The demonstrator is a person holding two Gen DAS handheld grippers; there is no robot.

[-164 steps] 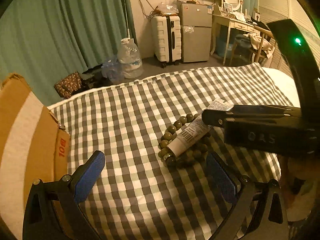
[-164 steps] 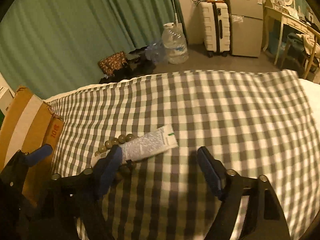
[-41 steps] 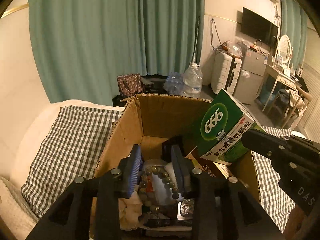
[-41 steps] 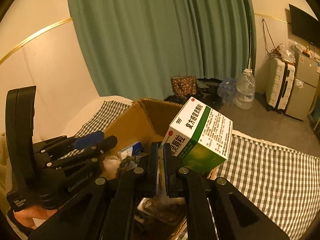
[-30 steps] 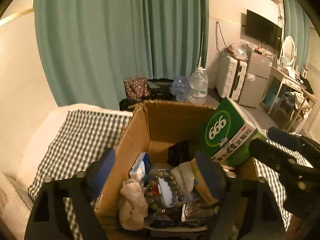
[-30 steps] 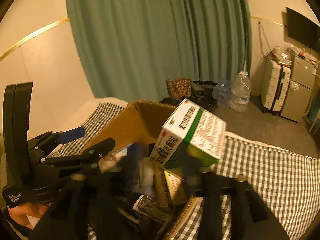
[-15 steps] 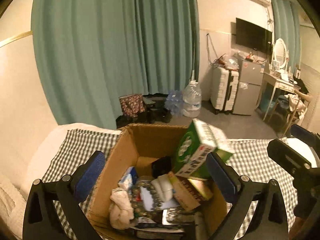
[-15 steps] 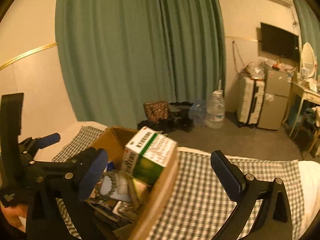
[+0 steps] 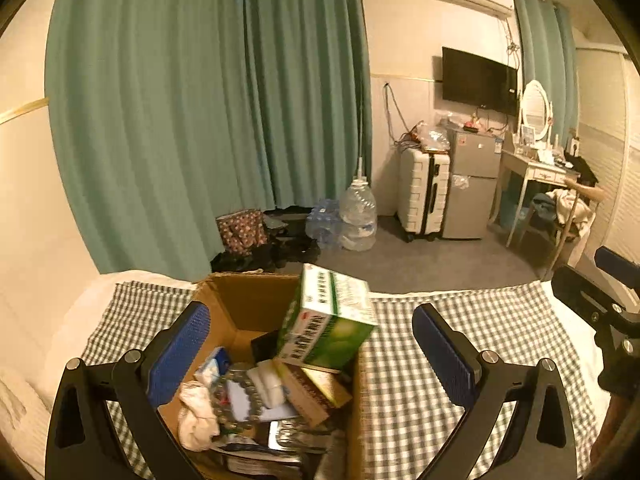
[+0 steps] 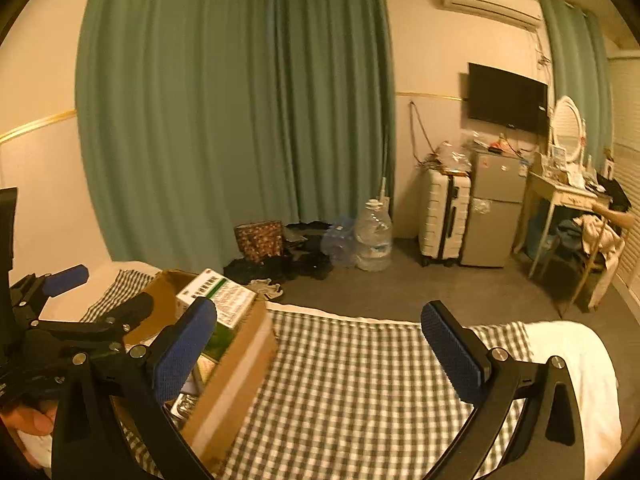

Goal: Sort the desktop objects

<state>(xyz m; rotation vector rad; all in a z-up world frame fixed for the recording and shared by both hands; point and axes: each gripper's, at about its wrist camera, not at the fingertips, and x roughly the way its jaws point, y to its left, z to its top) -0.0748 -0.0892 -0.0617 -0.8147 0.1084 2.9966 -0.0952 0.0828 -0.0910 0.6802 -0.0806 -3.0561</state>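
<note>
Now that both items have been let go, we see our left gripper [image 9: 310,344] standing wide apart and empty above the cardboard box [image 9: 244,308], where the bead bracelet [image 9: 234,398] lies among the clutter beside the tilted green medicine box [image 9: 332,320]. Further right, the checkered cloth [image 10: 360,380] looks bare, and our right gripper [image 10: 320,344] also gapes empty, so sorting seems nearly finished.

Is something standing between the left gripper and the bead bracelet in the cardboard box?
Nothing visible does. The left gripper is open above the cardboard box, and the bead bracelet lies uncovered on top of the contents. The green medicine box leans beside it, not over it.
</note>
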